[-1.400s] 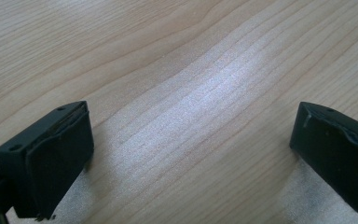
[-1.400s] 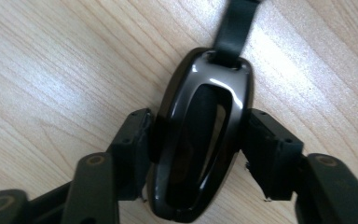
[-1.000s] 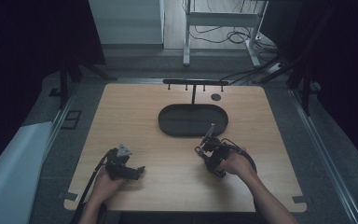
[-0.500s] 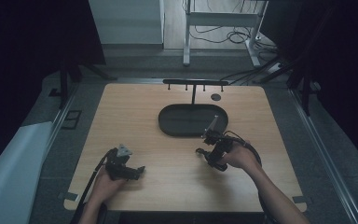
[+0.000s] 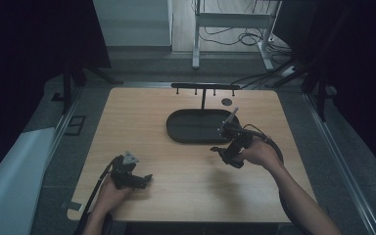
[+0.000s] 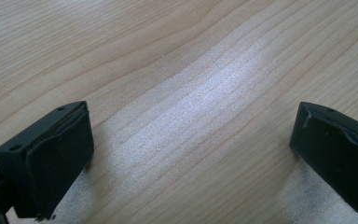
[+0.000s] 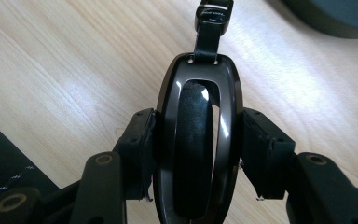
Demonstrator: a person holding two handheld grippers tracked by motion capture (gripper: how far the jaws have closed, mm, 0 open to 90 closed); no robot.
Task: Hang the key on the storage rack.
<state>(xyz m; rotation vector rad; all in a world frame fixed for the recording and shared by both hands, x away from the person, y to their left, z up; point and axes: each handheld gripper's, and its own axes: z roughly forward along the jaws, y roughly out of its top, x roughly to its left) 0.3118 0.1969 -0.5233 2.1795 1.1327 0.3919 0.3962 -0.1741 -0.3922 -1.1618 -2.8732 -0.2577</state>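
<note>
A pair of black headphones (image 5: 273, 147) hangs from my right gripper (image 5: 228, 147), its band curving round the person's right hand. In the right gripper view the two jaws are shut on one glossy oval ear cup (image 7: 198, 121), pinching it on both sides above the wooden table (image 7: 56, 70). The headband arm (image 7: 209, 32) rises from the cup's top. Close to the table's near left edge lies my left gripper (image 5: 138, 180). Its jaws stand wide apart in the left gripper view, with bare wood (image 6: 191, 116) between them.
A dark oval tray (image 5: 176, 131) lies at the table's middle back, just beyond the right gripper. Behind it stands a black T-shaped rack (image 5: 204, 88) with small pegs. A small dark disc (image 5: 226, 102) sits beside the rack. Cables trail across the floor beyond the table.
The right gripper has moved away from the person and a little to the right, toward the tray, with the headphones in it. The left gripper has stayed put.
</note>
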